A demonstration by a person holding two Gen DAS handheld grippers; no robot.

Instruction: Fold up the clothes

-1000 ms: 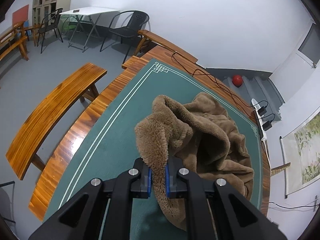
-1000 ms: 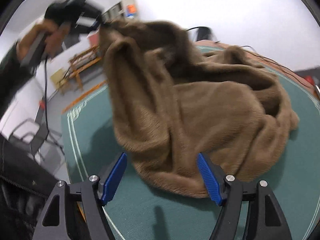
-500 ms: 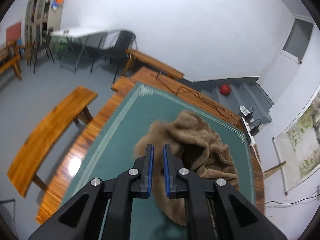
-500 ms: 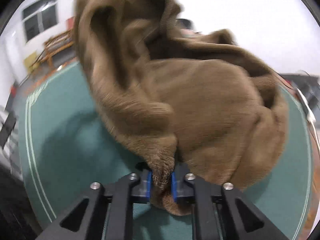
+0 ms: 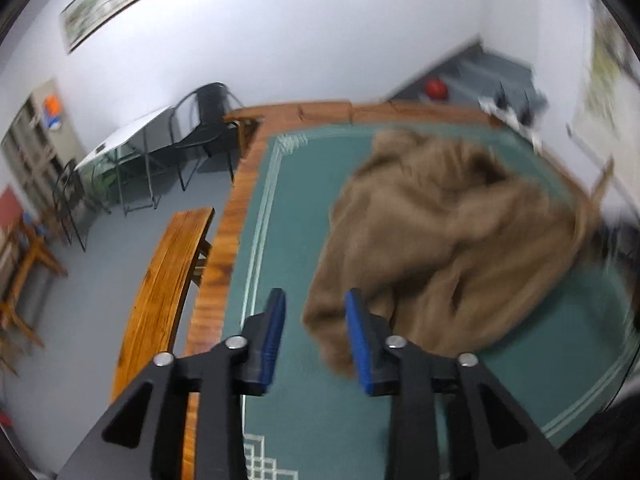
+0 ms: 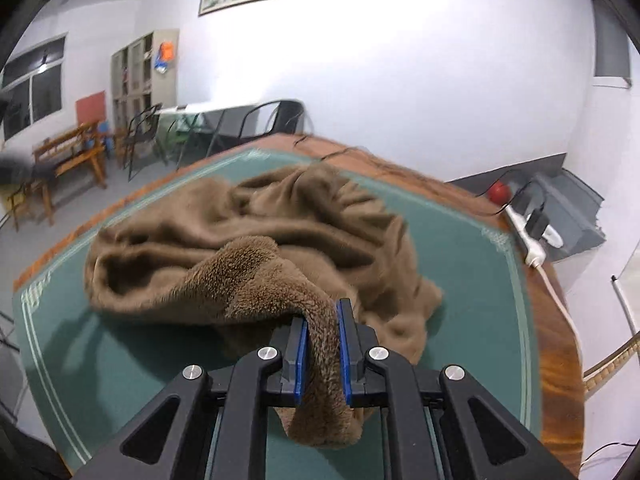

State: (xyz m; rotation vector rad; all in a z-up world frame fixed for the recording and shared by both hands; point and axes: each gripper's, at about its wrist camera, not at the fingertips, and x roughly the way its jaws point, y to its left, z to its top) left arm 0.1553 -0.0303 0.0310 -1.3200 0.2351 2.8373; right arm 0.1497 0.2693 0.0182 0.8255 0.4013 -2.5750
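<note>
The wooden desk [image 6: 560, 340] with green felt top carries the crumpled brown fleece garment [image 6: 280, 240] at its centre. The right claw [image 6: 322, 344] pinches a fleece edge. The left claw [image 5: 316, 332] is opening, empty, just beside the near hem. Seat the hem fully between both pads before closing.

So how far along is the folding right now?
Nothing looks folded: the fuzzy brown fleece garment lies crumpled on the green table mat. In hand: the right gripper is shut on one edge. The left gripper has its jaws opening, empty, beside the garment. Spreading flat and all folds remain.
</note>
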